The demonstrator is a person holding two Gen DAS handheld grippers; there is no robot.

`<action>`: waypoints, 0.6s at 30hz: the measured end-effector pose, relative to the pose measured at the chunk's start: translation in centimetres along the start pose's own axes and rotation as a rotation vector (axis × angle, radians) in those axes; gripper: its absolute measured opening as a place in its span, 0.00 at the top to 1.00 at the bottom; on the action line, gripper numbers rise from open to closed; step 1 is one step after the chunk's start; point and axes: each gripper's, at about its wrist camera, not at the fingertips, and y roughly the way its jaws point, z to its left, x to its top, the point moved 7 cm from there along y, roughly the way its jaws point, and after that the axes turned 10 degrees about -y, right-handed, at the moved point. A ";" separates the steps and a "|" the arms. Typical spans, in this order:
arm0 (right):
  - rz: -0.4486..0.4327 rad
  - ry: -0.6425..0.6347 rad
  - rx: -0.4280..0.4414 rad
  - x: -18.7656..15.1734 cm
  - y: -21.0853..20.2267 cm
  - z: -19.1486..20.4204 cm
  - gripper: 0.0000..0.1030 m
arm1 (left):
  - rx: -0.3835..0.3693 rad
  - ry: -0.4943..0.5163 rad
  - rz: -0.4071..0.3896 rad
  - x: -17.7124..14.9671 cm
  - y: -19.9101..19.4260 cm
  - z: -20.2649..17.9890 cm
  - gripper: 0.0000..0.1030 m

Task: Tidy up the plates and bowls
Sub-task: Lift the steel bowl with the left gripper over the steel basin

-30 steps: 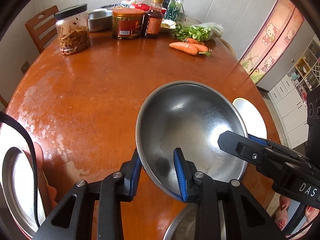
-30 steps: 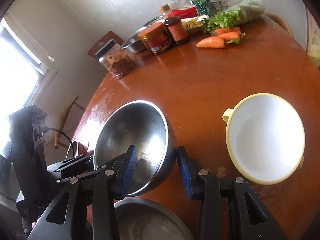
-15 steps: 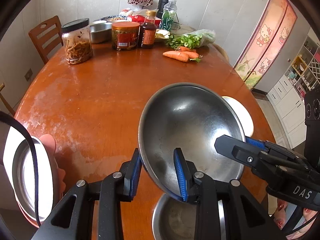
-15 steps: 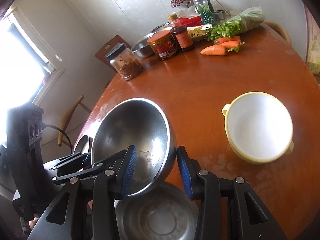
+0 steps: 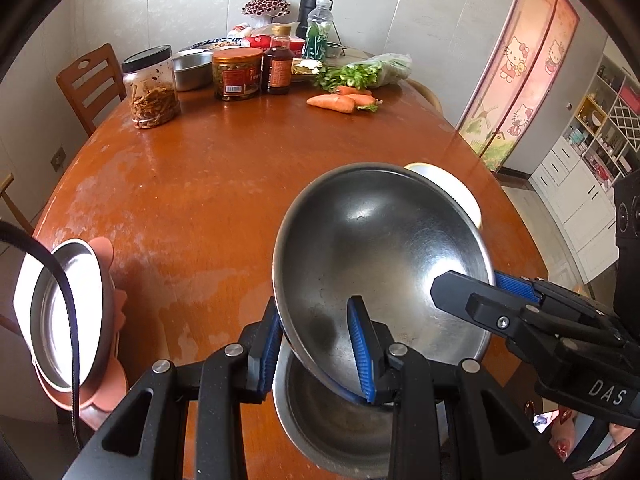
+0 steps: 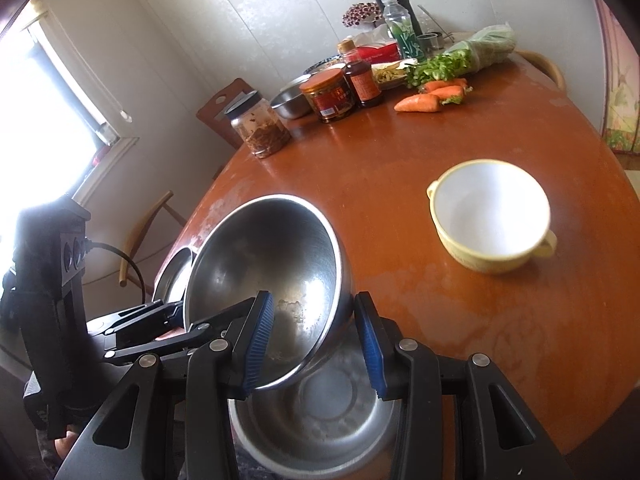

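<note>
A large steel bowl point(image 5: 380, 240) hangs tilted above the near edge of the round wooden table point(image 5: 224, 184), held from both sides. My left gripper point(image 5: 316, 320) is shut on its near rim, one blue pad inside and one outside. In the right wrist view my right gripper point(image 6: 314, 312) is shut on the opposite side of the same bowl point(image 6: 264, 256). Right below it sits a second steel bowl point(image 6: 320, 412), partly hidden by the fingers. A yellow bowl with a white inside point(image 6: 492, 216) stands on the table to the right.
A steel plate on a pink dish point(image 5: 68, 312) sits off the table's left edge. At the far side stand jars point(image 5: 152, 88), bottles point(image 5: 278, 64), a steel basin point(image 5: 192, 70), carrots point(image 5: 340, 100) and greens point(image 5: 360, 72). Wooden chairs point(image 5: 90, 84) ring the table.
Both grippers have drawn the large steel bowl back toward the near table edge and a little up. More of the lower steel bowl now shows beneath it.
</note>
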 end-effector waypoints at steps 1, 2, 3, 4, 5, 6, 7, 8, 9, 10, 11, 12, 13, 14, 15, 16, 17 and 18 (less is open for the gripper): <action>-0.001 -0.001 0.001 -0.4 -0.2 0.1 0.57 | 0.000 0.003 0.000 -0.3 -0.2 -0.1 0.68; -0.001 0.001 0.002 -0.7 -0.4 0.2 0.57 | 0.002 0.007 0.000 -0.6 -0.3 -0.2 0.68; -0.001 0.003 0.003 -0.9 -0.6 0.3 0.57 | 0.001 0.009 -0.001 -1.0 -0.5 -0.2 0.68; -0.005 0.003 0.005 -1.3 -0.8 0.4 0.57 | 0.000 0.010 -0.001 -1.2 -0.6 -0.3 0.68; -0.007 0.003 0.005 -1.6 -1.0 0.5 0.57 | 0.001 0.013 -0.002 -1.5 -0.8 -0.4 0.68; -0.008 0.003 0.004 -1.9 -1.2 0.6 0.57 | 0.001 0.014 -0.004 -1.8 -0.9 -0.4 0.68; -0.008 0.002 0.004 -2.0 -1.3 0.6 0.57 | 0.002 0.015 -0.005 -2.0 -1.0 -0.5 0.68; -0.009 0.001 0.004 -2.3 -1.5 0.8 0.57 | 0.005 0.019 -0.007 -2.2 -1.2 -0.5 0.68; -0.011 -0.001 0.006 -2.6 -1.6 0.9 0.57 | 0.004 0.021 -0.010 -2.5 -1.3 -0.5 0.68; -0.013 -0.002 0.006 -2.9 -1.8 1.1 0.57 | 0.003 0.022 -0.011 -2.7 -1.4 -0.5 0.68; -0.013 -0.004 0.005 -3.1 -1.8 1.2 0.57 | 0.005 0.023 -0.012 -3.1 -1.6 -0.5 0.68; -0.013 -0.006 0.005 -3.3 -1.9 1.3 0.57 | 0.006 0.025 -0.014 -3.3 -1.6 -0.5 0.68; -0.011 -0.010 0.006 -3.6 -2.0 1.5 0.57 | 0.006 0.027 -0.015 -3.5 -1.7 -0.6 0.68; -0.010 -0.011 0.006 -3.9 -2.1 1.5 0.57 | 0.005 0.025 -0.012 -3.8 -1.7 -0.5 0.68; -0.007 -0.012 0.006 -4.3 -2.2 1.6 0.57 | 0.004 0.025 -0.012 -4.0 -1.7 -0.5 0.68; -0.004 -0.013 0.006 -4.6 -2.3 1.6 0.57 | 0.005 0.027 -0.012 -4.2 -1.7 -0.5 0.68; -0.003 -0.016 0.005 -4.8 -2.4 1.7 0.57 | 0.006 0.026 -0.010 -4.5 -1.8 -0.5 0.68; -0.003 -0.018 0.005 -5.1 -2.5 1.8 0.57 | 0.006 0.024 -0.007 -4.7 -1.7 -0.4 0.68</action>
